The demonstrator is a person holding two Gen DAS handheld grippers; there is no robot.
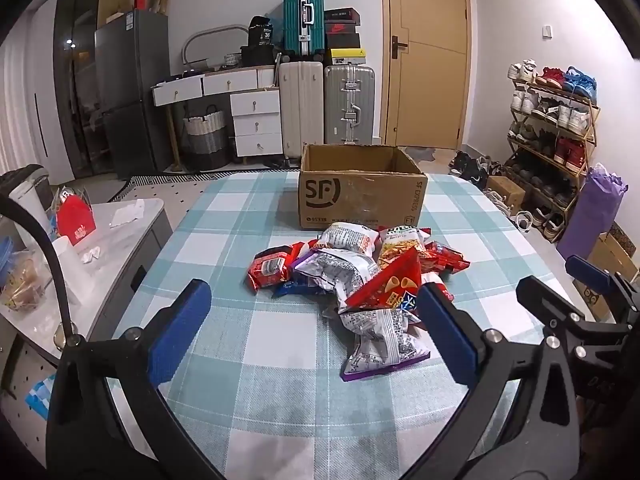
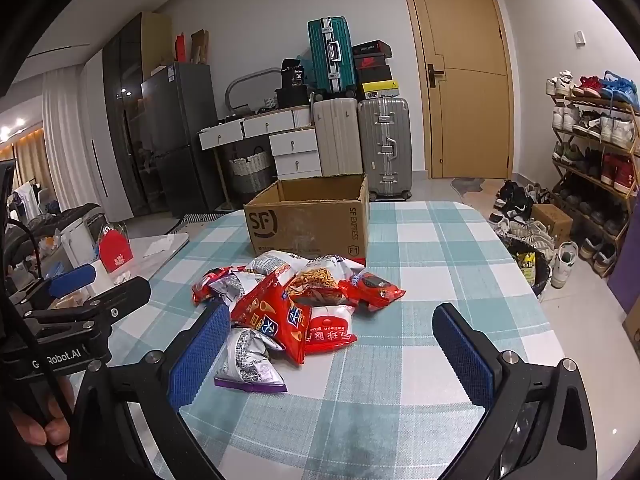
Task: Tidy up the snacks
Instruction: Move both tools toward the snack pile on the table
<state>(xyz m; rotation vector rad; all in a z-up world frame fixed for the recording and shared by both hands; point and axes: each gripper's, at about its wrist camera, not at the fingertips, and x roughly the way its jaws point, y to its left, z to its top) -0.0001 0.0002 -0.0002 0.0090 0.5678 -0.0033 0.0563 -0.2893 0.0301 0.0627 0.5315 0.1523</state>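
Snacks (image 1: 356, 280) lie in a heap on the checked table (image 1: 248, 360), just ahead of us. We hold the left gripper (image 1: 310, 332) and the right gripper (image 2: 340, 356) above the table, both spread wide and grasping nothing. Behind the heap stands the open box (image 1: 360, 196), close to it

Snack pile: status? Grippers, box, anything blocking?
Left gripper and right gripper open, empty. Snack bags heaped on table before open cardboard box. Nothing blocking.
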